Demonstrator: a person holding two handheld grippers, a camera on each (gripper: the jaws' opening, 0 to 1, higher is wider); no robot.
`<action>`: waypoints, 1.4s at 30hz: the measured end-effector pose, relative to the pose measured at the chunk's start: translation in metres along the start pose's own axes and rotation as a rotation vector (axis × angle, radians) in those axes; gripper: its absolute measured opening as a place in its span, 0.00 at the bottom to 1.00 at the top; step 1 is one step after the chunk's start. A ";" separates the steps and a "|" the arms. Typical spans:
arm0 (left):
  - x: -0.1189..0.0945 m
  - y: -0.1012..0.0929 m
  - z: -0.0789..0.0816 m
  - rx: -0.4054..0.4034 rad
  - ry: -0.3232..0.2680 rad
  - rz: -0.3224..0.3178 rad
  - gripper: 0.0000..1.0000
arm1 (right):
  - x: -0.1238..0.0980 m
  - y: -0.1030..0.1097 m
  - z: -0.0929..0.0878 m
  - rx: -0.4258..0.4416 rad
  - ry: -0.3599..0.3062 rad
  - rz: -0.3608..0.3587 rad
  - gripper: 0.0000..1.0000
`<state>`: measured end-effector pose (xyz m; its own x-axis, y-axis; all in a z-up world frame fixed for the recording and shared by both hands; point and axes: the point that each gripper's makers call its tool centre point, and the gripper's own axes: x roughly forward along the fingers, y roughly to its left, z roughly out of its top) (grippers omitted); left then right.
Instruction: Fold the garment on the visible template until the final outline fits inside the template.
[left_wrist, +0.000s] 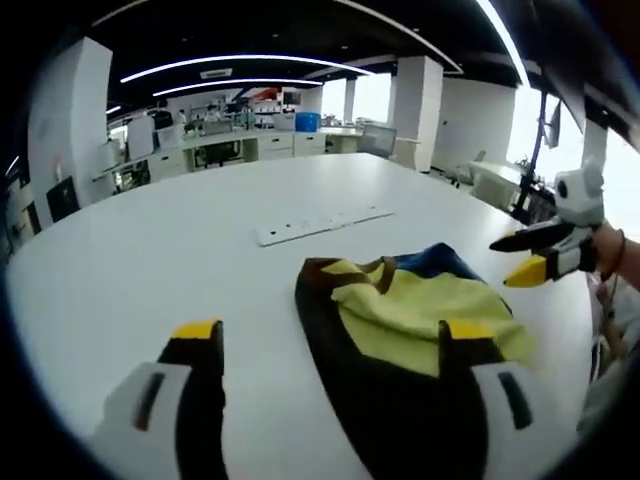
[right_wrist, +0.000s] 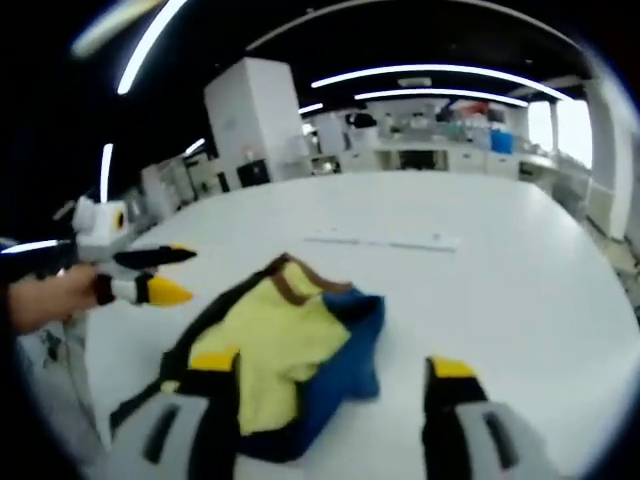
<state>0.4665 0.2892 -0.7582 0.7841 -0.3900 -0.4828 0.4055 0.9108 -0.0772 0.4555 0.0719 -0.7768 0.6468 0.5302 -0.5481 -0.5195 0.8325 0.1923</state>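
The garment (left_wrist: 410, 340) is seen bunched near the surface (left_wrist: 180, 250) edge. Both the left gripper (left_wrist: 330, 335) and right gripper (right_wrist: 325, 365) are held spread, empty. A single layer could be pinched, dragging it crooked.

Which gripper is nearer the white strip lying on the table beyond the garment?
Hard to tell. Left gripper and right gripper both hover open at the garment, short of the white strip.

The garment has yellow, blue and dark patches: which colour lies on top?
The yellow patch of the garment lies on top. The dark part spreads under it on the table, and the blue part sticks out from beneath one edge.
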 end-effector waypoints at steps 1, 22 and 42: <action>-0.002 0.002 -0.001 -0.002 -0.004 -0.012 0.88 | -0.003 0.002 -0.003 0.002 0.000 0.004 0.76; -0.044 -0.030 -0.058 0.023 0.018 -0.055 0.76 | -0.016 0.020 -0.054 0.047 0.028 0.008 0.66; -0.041 -0.029 -0.110 -0.126 0.093 -0.026 0.37 | 0.002 0.033 -0.080 0.071 0.060 -0.013 0.31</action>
<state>0.3704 0.2934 -0.8318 0.7251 -0.4044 -0.5574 0.3582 0.9128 -0.1963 0.3949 0.0874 -0.8363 0.6177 0.5106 -0.5982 -0.4691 0.8497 0.2409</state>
